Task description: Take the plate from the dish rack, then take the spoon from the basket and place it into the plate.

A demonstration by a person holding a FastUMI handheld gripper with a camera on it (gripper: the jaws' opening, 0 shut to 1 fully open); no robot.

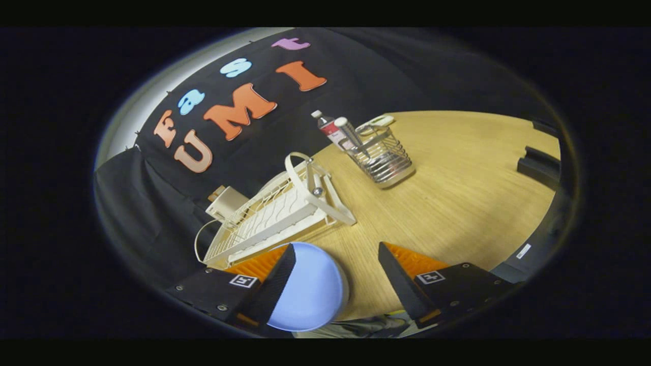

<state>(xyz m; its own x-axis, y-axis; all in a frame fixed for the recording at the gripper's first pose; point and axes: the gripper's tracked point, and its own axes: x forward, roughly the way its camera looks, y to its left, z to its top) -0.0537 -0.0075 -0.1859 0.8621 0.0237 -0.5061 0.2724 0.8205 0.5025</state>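
A light wooden table with fine grain filled the near and right ground; black cloth hung as the far wall; a pale bright strip showed beyond the cloth's far left edge; dark objects sat at the table's right edge.

Nothing here can I read: the red-and-white label on the bottle beyond my tongs, whose fingers stand wide apart, is too small, the white sticker at the bench edge is blurred, and my fingers' square markers carry only patterns.
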